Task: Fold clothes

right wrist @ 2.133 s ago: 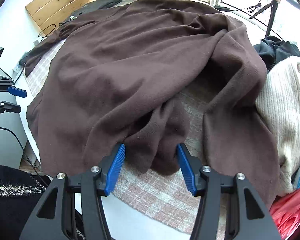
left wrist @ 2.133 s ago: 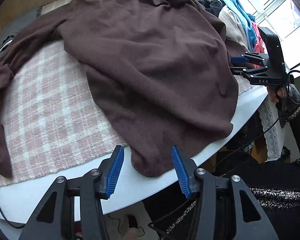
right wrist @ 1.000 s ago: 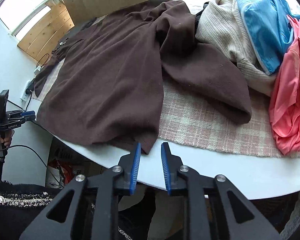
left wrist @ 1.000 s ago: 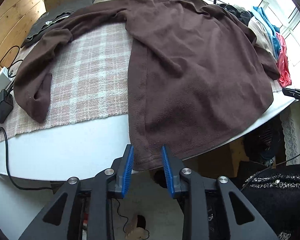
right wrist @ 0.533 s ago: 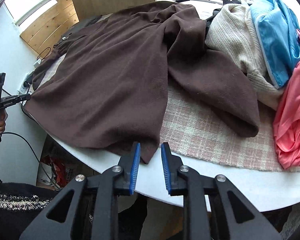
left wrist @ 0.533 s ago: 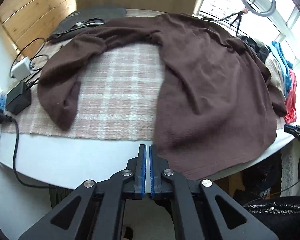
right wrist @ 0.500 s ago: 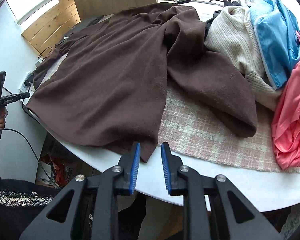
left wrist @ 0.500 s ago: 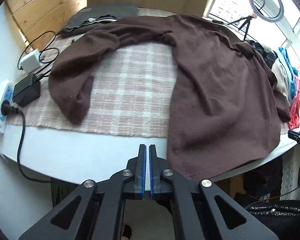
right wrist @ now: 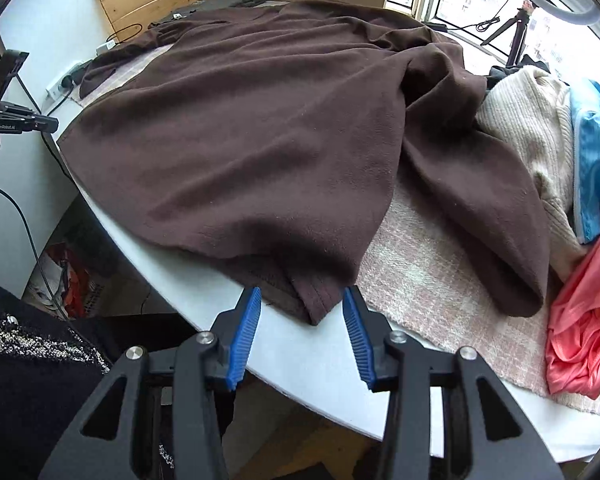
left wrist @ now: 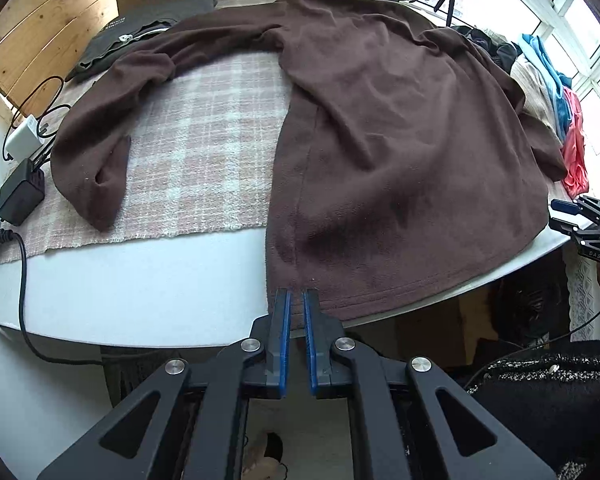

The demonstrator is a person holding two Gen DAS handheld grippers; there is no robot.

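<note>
Mostly flat brown fleece sweater on desk, sleeve spread left. Left tongs clamped on hem corner; right tongs apart, straddling other corner.

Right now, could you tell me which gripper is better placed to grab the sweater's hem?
Right. The right gripper is open, straddling the brown sweater's hem corner; the left gripper looks almost shut at the hem.

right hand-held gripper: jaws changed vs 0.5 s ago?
Yes. The right hand-held gripper has opened: its blue pads, nearly together before, now stand wide apart on either side of the brown sweater's hem corner on the white table.
</note>
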